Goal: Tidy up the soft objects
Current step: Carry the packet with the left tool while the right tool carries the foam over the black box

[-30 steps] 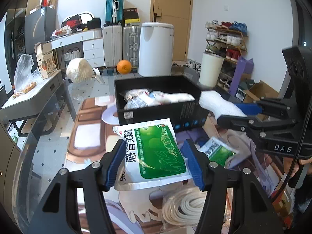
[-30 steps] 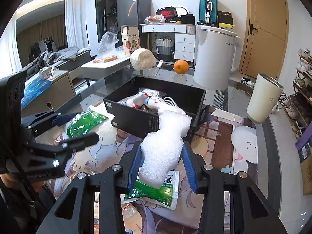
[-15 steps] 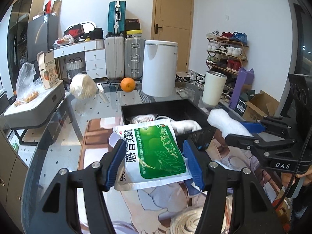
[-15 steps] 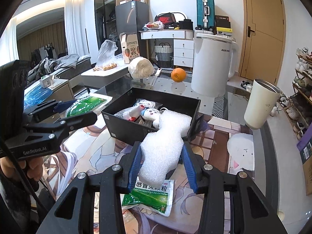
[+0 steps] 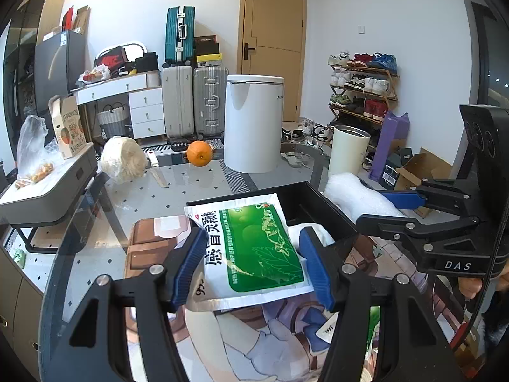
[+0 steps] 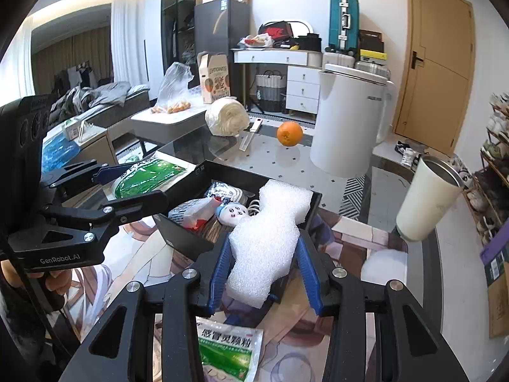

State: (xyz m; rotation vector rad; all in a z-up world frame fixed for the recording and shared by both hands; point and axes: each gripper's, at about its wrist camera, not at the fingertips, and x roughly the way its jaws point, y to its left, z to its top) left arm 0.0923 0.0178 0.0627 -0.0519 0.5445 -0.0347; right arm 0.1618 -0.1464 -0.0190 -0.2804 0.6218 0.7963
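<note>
My left gripper (image 5: pixel 253 265) is shut on a green and white medicine pouch (image 5: pixel 251 248), held in the air at the near left edge of the black box (image 5: pixel 321 203). My right gripper (image 6: pixel 264 275) is shut on a white foam piece (image 6: pixel 270 238), held over the box's near right corner (image 6: pixel 313 203). The box holds a packet (image 6: pixel 197 213), a small plush doll (image 6: pixel 232 213) and a coiled cord. A second green pouch (image 6: pixel 229 353) lies on the printed mat below my right gripper. Each gripper also shows in the other's view: the right (image 5: pixel 397 213), the left (image 6: pixel 133 184).
On the glass table beyond the box stand a white bin (image 6: pixel 346 121), an orange (image 6: pixel 289 133), a white bundle (image 6: pixel 226 116) and a cream tumbler (image 6: pixel 426 197). A side table with a plastic bag (image 5: pixel 35 159) stands to the left.
Both grippers have risen and moved forward toward the box with their loads. The foam piece now hangs over the box's corner, and the pouch is at its near edge.
</note>
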